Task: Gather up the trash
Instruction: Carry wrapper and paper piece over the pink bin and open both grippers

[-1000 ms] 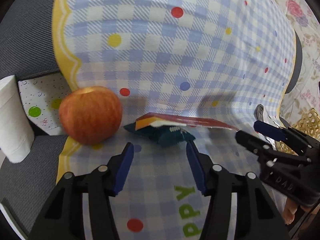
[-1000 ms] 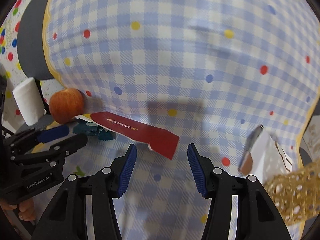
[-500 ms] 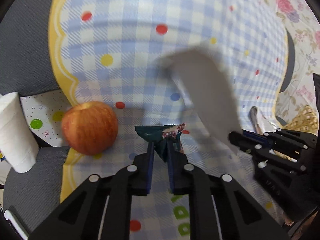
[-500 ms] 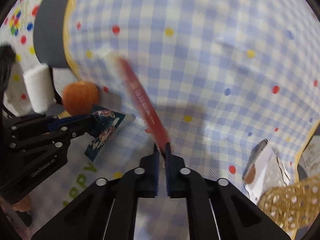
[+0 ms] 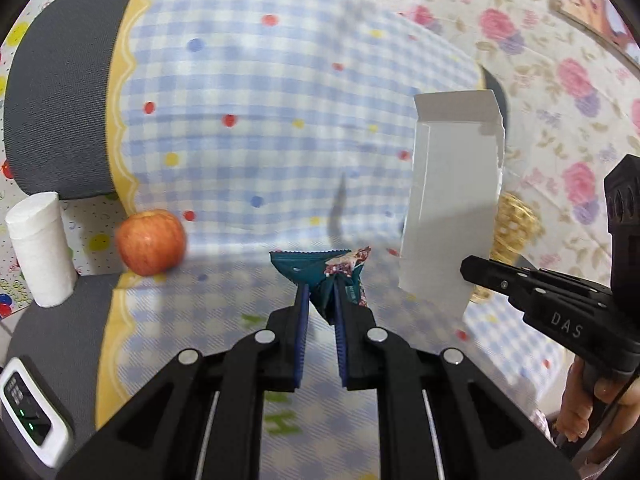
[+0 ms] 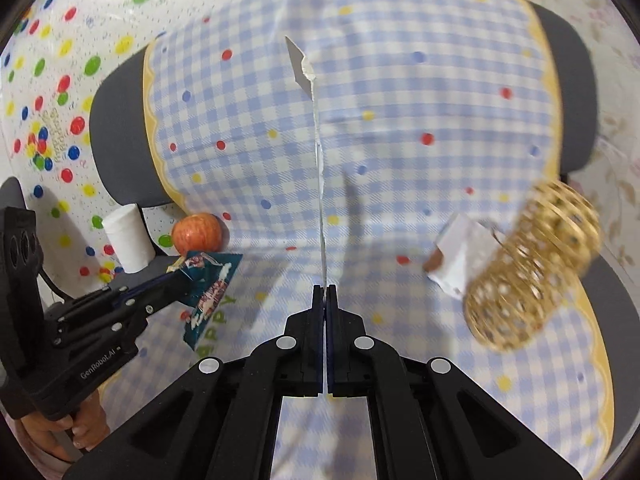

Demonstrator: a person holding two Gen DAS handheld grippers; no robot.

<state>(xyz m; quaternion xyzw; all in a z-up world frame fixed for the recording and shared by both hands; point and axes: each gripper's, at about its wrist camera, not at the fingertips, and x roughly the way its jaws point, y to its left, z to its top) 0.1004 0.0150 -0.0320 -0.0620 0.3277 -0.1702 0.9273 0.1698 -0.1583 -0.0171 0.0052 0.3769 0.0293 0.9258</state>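
My left gripper point(image 5: 320, 292) is shut on a crumpled teal snack wrapper point(image 5: 316, 270) and holds it above the checked cloth. The same wrapper point(image 6: 212, 280) hangs from the left gripper point(image 6: 180, 276) in the right wrist view. My right gripper point(image 6: 325, 292) is shut on a flat piece of torn cardboard point(image 6: 320, 168), seen edge-on and standing upright. From the left wrist view its white face point(image 5: 452, 204) shows, held up by the right gripper point(image 5: 468, 266). Another white scrap of packaging point(image 6: 456, 256) lies on the cloth at the right.
A red apple point(image 5: 150, 242) sits at the cloth's left edge, beside a white paper roll point(image 5: 38, 248). A gold wire basket point(image 6: 528, 264) stands at the right, by the white scrap. The blue checked cloth point(image 6: 420, 100) covers a grey table. A small white device point(image 5: 28, 412) lies at the lower left.
Both grippers shut, the left on the teal wrapper and the right on the red-and-white cardboard. Both then rose and drew back, lifting their pieces off the cloth; the cardboard now stands upright.
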